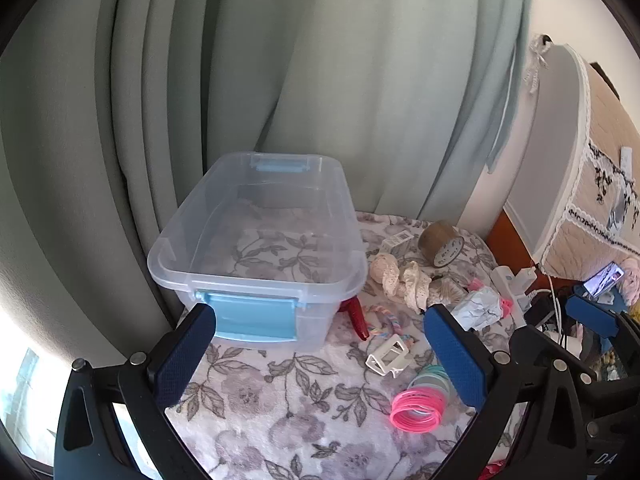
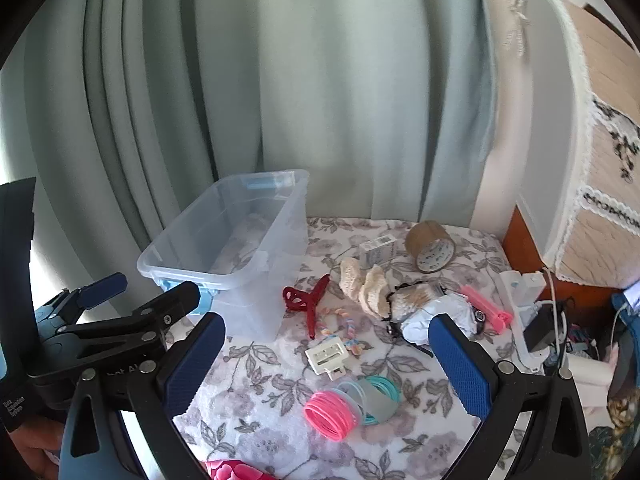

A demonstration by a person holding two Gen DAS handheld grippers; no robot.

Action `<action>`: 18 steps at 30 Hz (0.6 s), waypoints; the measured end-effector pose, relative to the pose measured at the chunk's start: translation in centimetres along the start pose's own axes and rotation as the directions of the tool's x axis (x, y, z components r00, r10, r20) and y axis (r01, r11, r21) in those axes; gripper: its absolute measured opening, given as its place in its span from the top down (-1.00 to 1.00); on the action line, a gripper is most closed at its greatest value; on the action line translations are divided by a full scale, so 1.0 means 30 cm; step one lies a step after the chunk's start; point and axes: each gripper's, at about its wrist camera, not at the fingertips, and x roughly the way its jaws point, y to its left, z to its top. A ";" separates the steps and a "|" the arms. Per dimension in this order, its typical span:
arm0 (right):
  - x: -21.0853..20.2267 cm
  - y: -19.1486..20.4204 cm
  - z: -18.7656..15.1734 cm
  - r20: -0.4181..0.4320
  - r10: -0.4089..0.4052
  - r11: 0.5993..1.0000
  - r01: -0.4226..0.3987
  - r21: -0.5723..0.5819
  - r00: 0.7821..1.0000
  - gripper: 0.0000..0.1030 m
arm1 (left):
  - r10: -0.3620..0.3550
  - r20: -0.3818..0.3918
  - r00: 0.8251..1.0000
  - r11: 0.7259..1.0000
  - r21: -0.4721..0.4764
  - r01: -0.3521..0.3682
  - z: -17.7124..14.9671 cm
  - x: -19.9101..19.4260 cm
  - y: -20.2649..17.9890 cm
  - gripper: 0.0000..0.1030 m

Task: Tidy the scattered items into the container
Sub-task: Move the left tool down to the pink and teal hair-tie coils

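A clear plastic container with blue latches stands at the left on a floral cloth, nothing visible inside it. To its right lie a red hair claw, a white clip, pink hair ties, teal ties, cream lace scrunchies, a tape roll and a small white box. My left gripper hovers open before the container's near latch. My right gripper hangs open above the clip and ties. Neither holds anything.
Pale green curtains close off the back and left. A white power strip with chargers and cables sits at the right edge. Beyond it stands furniture under a lace-trimmed cover. A pink clip and crumpled white fabric lie nearby.
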 end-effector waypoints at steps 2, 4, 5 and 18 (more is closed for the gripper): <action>-0.012 -0.027 -0.010 0.006 -0.005 1.000 0.004 0.023 1.000 -1.00 | 0.001 -0.003 1.000 1.000 0.008 -0.001 -0.004 0.000 -0.028 -1.00; -0.023 -0.055 -0.017 0.013 -0.006 0.999 0.005 0.044 1.000 -1.00 | -0.004 -0.006 1.000 1.000 0.011 0.004 -0.007 -0.001 -0.052 -0.99; -0.030 -0.070 -0.022 0.020 -0.008 0.999 0.006 0.053 1.000 -1.00 | -0.008 -0.009 1.000 1.000 0.011 0.008 -0.008 -0.001 -0.064 -0.99; 0.029 -0.300 -0.182 -0.096 -0.032 0.986 0.047 0.161 0.995 -1.00 | -0.037 -0.237 0.971 0.992 0.112 0.066 -0.146 0.165 -0.269 -1.00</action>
